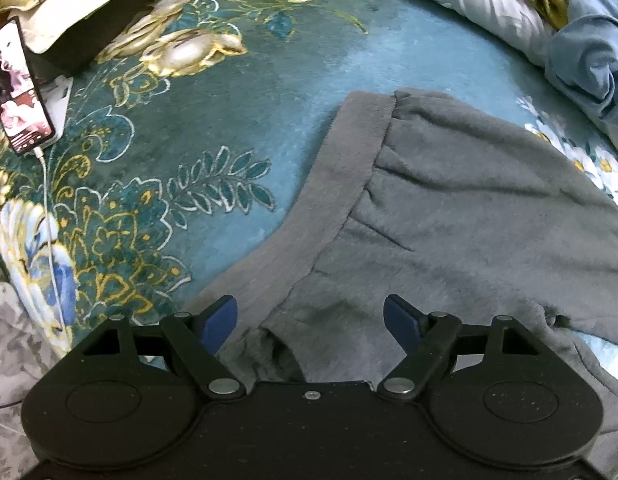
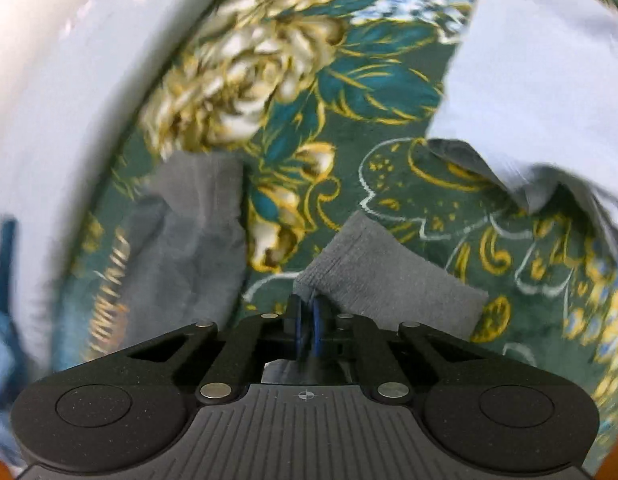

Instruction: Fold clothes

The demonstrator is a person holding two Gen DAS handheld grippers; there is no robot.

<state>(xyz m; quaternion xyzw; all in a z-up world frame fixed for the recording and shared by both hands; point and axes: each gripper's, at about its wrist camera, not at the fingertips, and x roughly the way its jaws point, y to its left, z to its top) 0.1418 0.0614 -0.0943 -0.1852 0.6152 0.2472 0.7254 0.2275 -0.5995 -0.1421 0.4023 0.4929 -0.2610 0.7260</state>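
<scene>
My left tongs [image 1: 310,318] stand wide open just above the grey garment [image 1: 449,216], the blue pads [image 1: 401,318] apart with nothing between them. The garment lies spread on the floral bedspread [image 1: 213,128]; its ribbed band [image 1: 349,168] runs from far to near on the left edge of the cloth, and the fleecy body gathers into small pleats where it meets that band. The near part of the cloth passes under my left tongs.

My right tongs [image 2: 308,326] are closed tight on a grey cuff [image 2: 389,276], which sticks out beyond the pads to the right and is lifted off the bedspread. Another grey piece [image 2: 197,232] lies to the left of it, flat on the bedspread; this view is blurred, so I cannot tell how the two join.

A phone [image 1: 17,88] with a lit screen lies at the far left of the left view, a white cable [image 1: 49,220] trailing from it toward me. A heap of clothes [image 1: 549,28], pale, mustard and blue, sits at the far right. In the right view a pale blue cloth [image 2: 541,80] lies at upper right, and a white rounded surface [image 2: 57,100] curves along the left.
</scene>
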